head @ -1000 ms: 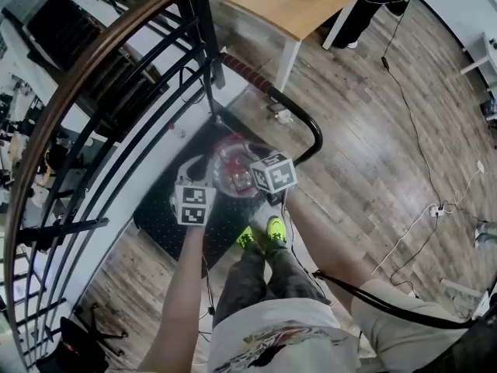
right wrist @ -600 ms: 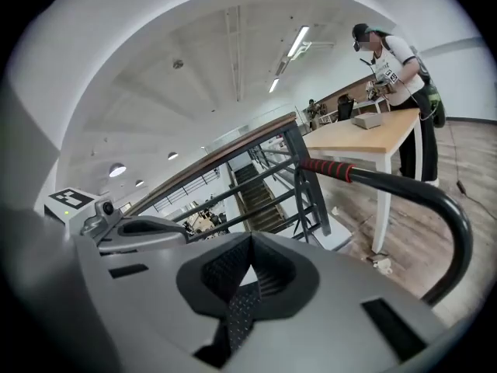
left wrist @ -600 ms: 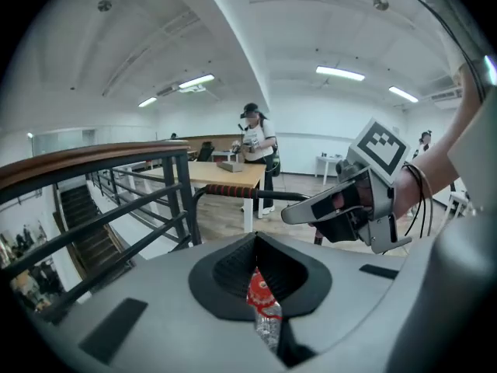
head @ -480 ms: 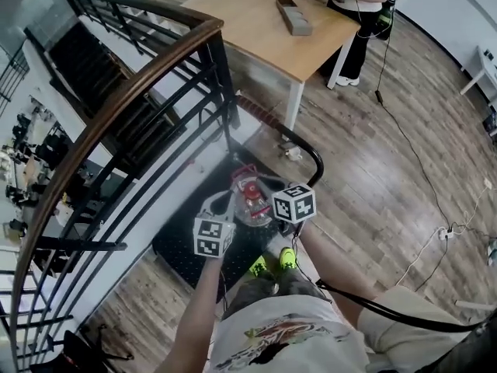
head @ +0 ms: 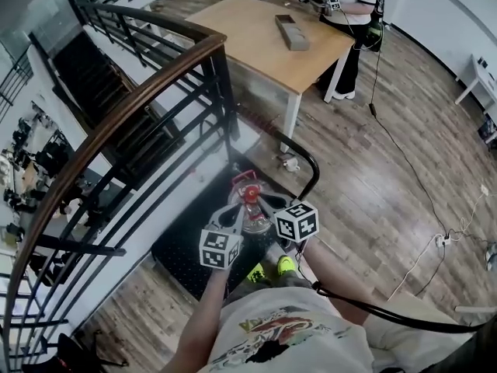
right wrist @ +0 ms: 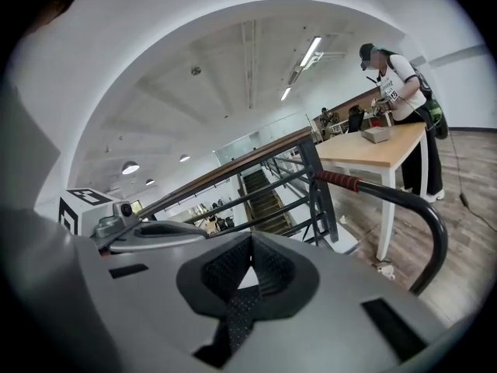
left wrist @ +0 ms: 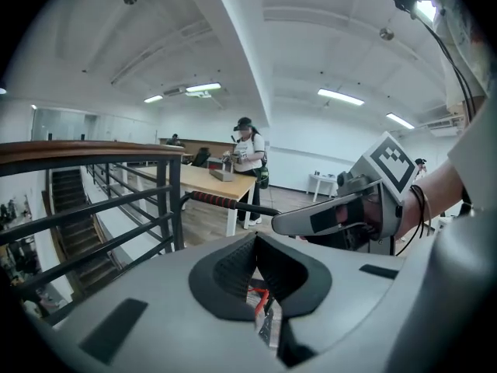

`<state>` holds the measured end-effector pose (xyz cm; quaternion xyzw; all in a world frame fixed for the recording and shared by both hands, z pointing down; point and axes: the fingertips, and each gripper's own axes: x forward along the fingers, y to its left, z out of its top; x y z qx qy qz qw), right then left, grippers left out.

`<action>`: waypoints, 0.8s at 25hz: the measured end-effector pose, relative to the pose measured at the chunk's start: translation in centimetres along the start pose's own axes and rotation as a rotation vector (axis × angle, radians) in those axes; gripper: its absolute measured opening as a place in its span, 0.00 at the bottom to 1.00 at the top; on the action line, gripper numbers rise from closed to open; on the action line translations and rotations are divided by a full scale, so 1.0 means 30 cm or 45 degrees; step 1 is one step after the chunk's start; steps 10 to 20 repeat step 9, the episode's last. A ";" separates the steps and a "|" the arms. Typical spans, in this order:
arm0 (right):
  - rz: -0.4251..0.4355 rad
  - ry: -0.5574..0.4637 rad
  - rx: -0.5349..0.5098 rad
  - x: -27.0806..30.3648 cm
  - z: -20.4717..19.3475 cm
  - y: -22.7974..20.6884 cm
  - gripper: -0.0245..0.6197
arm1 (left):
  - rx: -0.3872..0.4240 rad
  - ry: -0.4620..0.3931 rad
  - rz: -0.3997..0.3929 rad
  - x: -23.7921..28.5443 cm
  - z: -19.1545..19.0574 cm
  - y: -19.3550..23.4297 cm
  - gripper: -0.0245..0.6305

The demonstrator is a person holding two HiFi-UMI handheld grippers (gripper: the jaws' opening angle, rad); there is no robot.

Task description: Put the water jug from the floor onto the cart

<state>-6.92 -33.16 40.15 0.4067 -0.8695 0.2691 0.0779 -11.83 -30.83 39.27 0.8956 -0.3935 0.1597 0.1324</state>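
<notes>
The clear water jug [head: 248, 210] with a red cap [head: 248, 183] stands upright on the cart's black platform [head: 182, 239]. Both grippers hang just above and near side of it, one at each flank. My left gripper [head: 230, 217] is shut, pads together with nothing between them [left wrist: 256, 243]; a bit of the red and clear jug shows below it. My right gripper [head: 269, 207] is shut as well and holds nothing [right wrist: 250, 243]. Neither one touches the jug.
The cart's black push handle [head: 312, 162] with a red grip rises just beyond the jug. A dark stair railing [head: 140, 99] runs along the left. A wooden table [head: 264, 37] and a person [head: 349, 6] stand further back. Cables [head: 411, 169] lie on the floor at right.
Both grippers have lifted up and away from the jug's sides, and their jaws have closed. The jug has stayed on the cart's platform. My view has risen with them.
</notes>
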 end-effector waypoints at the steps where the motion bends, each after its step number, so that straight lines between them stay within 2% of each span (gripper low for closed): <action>1: 0.001 -0.002 0.001 -0.009 -0.005 -0.001 0.07 | 0.005 0.003 -0.004 0.000 -0.004 -0.016 0.05; 9: 0.006 -0.020 -0.034 0.005 0.015 0.055 0.07 | -0.014 -0.017 -0.011 -0.051 -0.007 0.001 0.05; 20: 0.006 -0.020 -0.034 0.005 0.015 0.055 0.07 | -0.014 -0.017 -0.011 -0.051 -0.007 0.001 0.05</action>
